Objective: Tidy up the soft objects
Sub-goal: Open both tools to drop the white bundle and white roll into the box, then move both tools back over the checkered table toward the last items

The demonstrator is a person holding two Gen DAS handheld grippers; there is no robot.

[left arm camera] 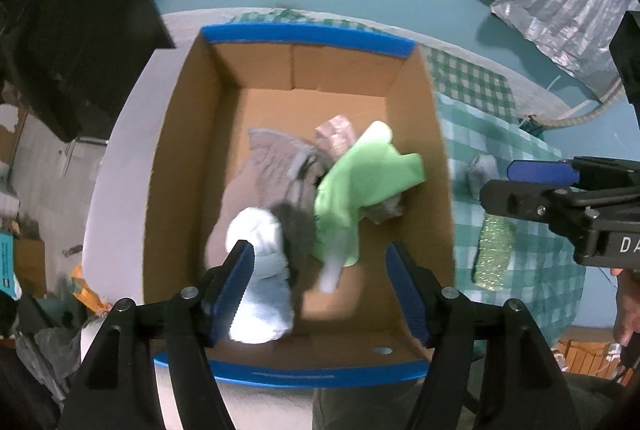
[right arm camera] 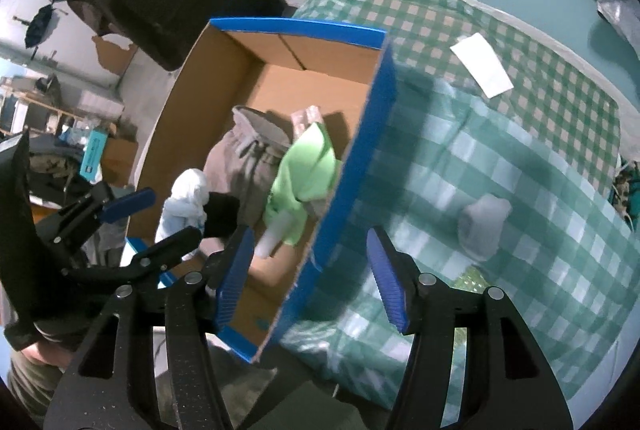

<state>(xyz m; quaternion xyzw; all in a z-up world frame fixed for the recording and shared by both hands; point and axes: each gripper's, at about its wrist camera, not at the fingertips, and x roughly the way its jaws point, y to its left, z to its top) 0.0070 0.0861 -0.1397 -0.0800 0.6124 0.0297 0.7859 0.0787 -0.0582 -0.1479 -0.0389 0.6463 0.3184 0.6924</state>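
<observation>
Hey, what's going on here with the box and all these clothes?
Someone with a claw in each hand is sorting soft items into a cardboard box on a checkered cloth. The left claw hangs open over the box, which holds a green garment, grey clothing and a pale blue piece. The right claw is open too; a grey sock lies outside the box.

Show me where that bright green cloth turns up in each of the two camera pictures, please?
Left wrist view: the green cloth lies in the cardboard box, right of centre, beside the grey garment.
Right wrist view: the green cloth sits left of centre, against the box's blue-edged right wall.
Shared landmark: the grey garment lies just left of the cloth in both pictures.
</observation>
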